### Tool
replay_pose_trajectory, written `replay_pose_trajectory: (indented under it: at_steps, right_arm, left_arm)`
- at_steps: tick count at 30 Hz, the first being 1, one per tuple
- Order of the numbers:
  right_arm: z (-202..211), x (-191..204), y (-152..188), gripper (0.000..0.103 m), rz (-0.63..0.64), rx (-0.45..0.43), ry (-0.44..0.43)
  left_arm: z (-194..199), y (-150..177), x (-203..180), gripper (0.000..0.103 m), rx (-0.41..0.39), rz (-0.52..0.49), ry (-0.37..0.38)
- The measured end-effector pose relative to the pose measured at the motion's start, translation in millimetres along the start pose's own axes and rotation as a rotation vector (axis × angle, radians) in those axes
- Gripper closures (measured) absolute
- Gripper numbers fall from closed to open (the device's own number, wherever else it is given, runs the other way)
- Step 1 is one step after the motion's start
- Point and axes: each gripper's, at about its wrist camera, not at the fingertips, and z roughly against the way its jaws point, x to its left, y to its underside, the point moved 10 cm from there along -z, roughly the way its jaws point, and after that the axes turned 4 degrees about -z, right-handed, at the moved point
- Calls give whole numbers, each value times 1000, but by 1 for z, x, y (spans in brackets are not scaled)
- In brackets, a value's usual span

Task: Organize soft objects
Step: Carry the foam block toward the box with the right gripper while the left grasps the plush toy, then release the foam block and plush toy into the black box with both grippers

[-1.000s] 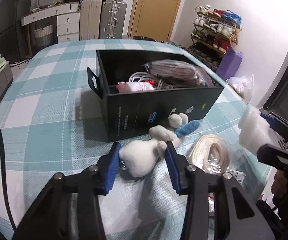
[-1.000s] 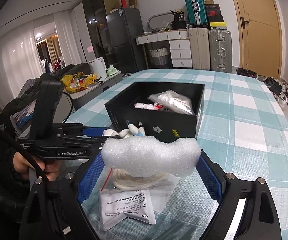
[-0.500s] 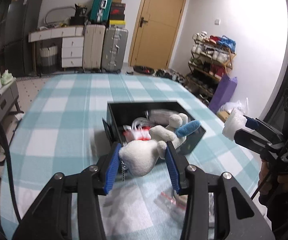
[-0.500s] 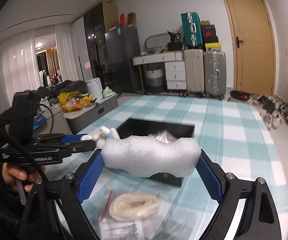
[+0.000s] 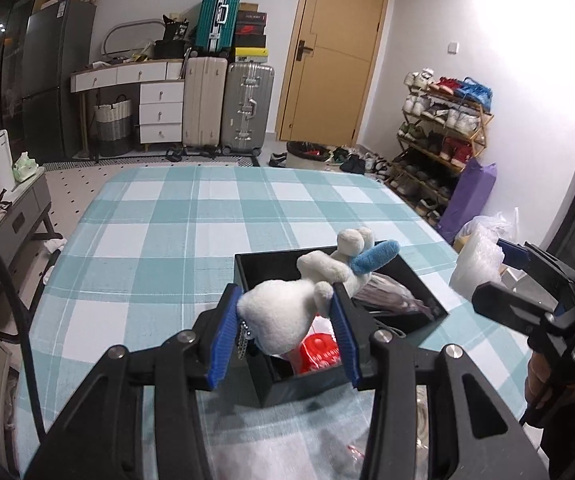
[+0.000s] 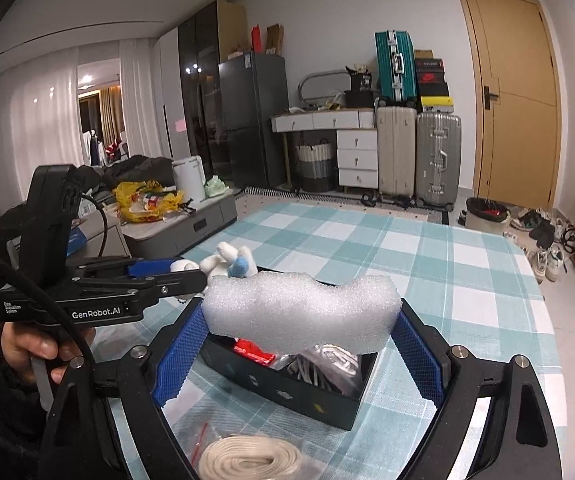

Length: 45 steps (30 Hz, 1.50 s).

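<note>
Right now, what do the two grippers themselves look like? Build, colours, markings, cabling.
Both are matte black, forked frames with silver bolts and textured blue pads on the jaws. The left gripper carries white "GenRobot.AI" lettering on its side, and a black cable runs past it; a bare hand grips its handle. The right gripper looks alike.

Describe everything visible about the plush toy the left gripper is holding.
The plush toy is a white, fuzzy stuffed animal with a round body, stubby limbs and a blue part near its head. A small metal ball chain hangs below its body. It is pinched at the body between the blue pads of the left gripper, lifted clear of the table and held over the open black box; only the pads touch it.
</note>
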Motion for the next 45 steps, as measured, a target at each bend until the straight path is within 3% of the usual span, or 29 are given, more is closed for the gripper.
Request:
replay_pose_trajectory:
  at_steps: [11, 21, 26, 29, 35, 36, 38, 42, 45]
  right_arm:
    - [-51, -12, 18, 12, 65, 109, 66]
    - [-88, -12, 26, 12, 117, 172, 58]
    - [-90, -16, 27, 2, 112, 184, 74]
    - [-83, -20, 24, 1, 129, 160, 112]
    - [-62, -22, 21, 1, 122, 134, 124]
    - [-59, -23, 20, 1, 112, 129, 124]
    - [-50, -24, 21, 1, 85, 117, 114]
    - [-31, -25, 24, 1, 24, 96, 87]
    - [-17, -23, 30, 1, -28, 89, 57]
  left_arm:
    - [-36, 0, -5, 59, 49, -36, -29]
    - [-48, 3, -3, 59, 76, -37, -22]
    - [-49, 5, -4, 56, 83, -41, -16]
    - [-48, 5, -4, 54, 88, -43, -24]
    - [-36, 1, -10, 35, 65, -52, -9]
    - [-32, 1, -11, 22, 61, -53, -6]
    - [-24, -1, -11, 9, 35, -50, -13]
    - [-5, 1, -12, 0, 0, -52, -7]
    - [5, 8, -10, 0, -4, -55, -18]
